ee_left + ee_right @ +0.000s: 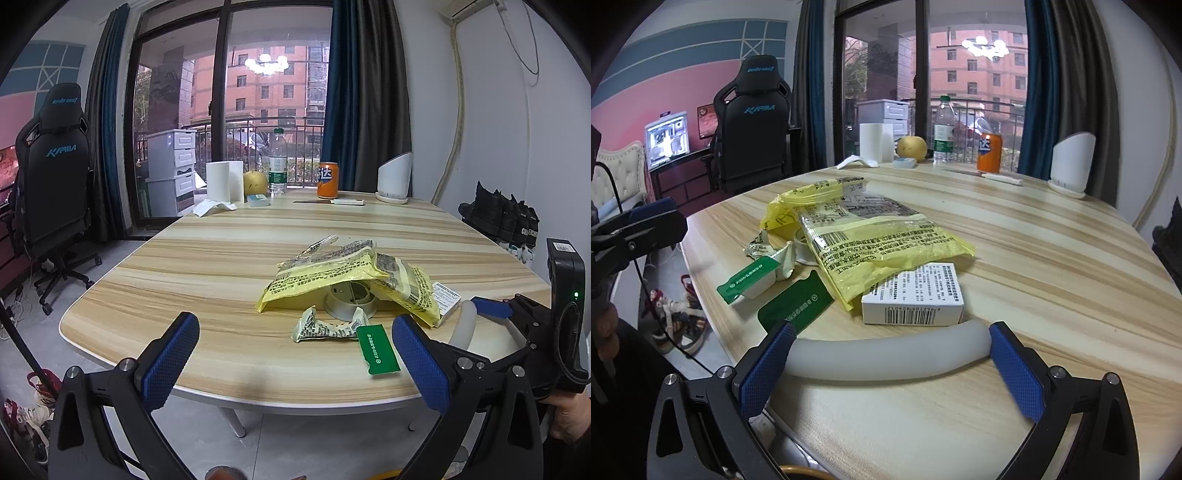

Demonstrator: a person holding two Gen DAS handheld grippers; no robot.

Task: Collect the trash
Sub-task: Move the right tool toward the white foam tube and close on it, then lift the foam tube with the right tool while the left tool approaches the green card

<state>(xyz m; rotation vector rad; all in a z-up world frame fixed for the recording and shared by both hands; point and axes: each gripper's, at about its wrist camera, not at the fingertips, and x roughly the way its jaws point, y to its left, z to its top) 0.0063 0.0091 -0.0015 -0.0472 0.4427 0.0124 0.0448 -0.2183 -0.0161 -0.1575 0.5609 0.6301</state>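
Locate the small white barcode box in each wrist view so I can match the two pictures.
Left wrist: small white box at right of centre, poking out from under the yellow bag's right end.
Right wrist: box at lower centre, barcode side facing the camera, yellow bag overlapping its top.
Shared landmark: orange soda can at the table's far edge.

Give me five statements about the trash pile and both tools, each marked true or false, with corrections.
1. The yellow bag partly overlaps the white box. True.
2. The right tool is shut on the white box. False: it is open, its fingers either side of a whitish curved tube.
3. The left tool is open and holds nothing. True.
4. The orange can lies on its side among the trash. False: it stands upright at the table's far end.
5. A knife lies at the far end, near the orange can. True.
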